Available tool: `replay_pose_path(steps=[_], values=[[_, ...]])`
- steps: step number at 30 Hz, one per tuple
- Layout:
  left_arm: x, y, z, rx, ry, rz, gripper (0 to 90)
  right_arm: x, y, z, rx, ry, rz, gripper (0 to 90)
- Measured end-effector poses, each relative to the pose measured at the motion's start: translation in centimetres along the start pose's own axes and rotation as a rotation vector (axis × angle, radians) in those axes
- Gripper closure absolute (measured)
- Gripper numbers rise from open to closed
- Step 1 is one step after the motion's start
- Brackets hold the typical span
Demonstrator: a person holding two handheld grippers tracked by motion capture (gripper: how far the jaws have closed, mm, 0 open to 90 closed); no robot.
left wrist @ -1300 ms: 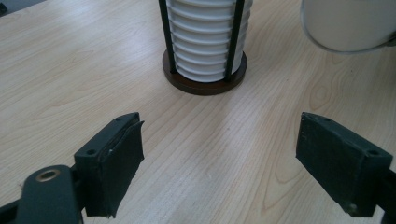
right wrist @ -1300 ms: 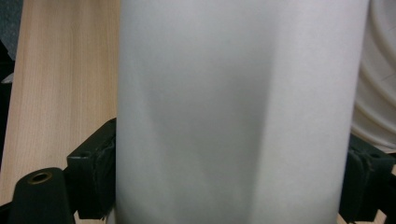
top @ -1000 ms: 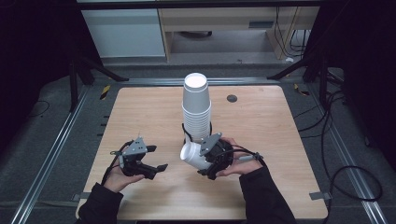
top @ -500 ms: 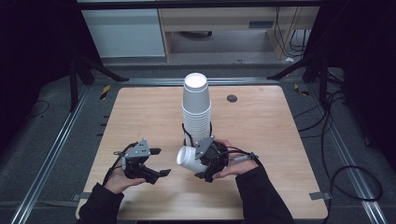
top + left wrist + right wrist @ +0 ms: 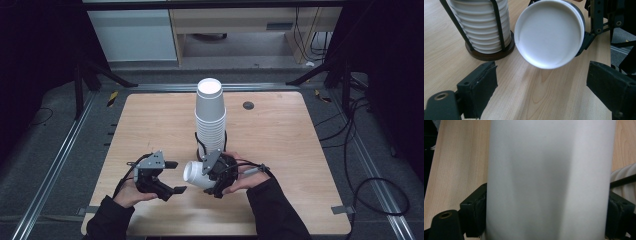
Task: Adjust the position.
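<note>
A single white paper cup (image 5: 194, 173) lies on its side above the table, with my right gripper (image 5: 209, 176) shut on its wall. In the right gripper view the cup (image 5: 549, 180) sits between both pads. Its round base (image 5: 549, 33) faces my left gripper (image 5: 176, 176), which is open just to the cup's left. The left jaws have just been opening, and nothing is between them. Behind stands a tall stack of white cups (image 5: 210, 112) in a black wire holder on a dark round foot (image 5: 489, 53).
The wooden table (image 5: 150, 115) has a small dark round grommet (image 5: 248, 105) at the back right. Black cables trail from both grippers. Metal rails and dark floor run along the table's left and right sides.
The left gripper's jaws have spread wider. The right gripper has brought the cup slightly left and nearer, closer to the left gripper.
</note>
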State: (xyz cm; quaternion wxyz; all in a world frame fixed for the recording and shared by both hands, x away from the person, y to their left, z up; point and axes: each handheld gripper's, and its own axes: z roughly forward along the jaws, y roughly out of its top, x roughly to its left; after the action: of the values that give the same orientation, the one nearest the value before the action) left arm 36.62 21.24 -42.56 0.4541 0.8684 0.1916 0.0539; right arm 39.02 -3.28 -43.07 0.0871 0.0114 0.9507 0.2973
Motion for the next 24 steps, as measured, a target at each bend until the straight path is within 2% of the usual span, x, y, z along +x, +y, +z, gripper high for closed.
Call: replay_pose_path(steps=[7, 24], values=[[-0.2, 0.3, 0.4, 0.026, -0.017, 0.006, 8.2, 0.3, 0.6, 0.6, 0.010, 0.017, -0.018, 13.4], [-0.3, 0.8, 1.5, 0.124, -0.062, 0.032, 7.5, 0.8, 1.6, 1.8, 0.056, 0.041, -0.064, 13.4]])
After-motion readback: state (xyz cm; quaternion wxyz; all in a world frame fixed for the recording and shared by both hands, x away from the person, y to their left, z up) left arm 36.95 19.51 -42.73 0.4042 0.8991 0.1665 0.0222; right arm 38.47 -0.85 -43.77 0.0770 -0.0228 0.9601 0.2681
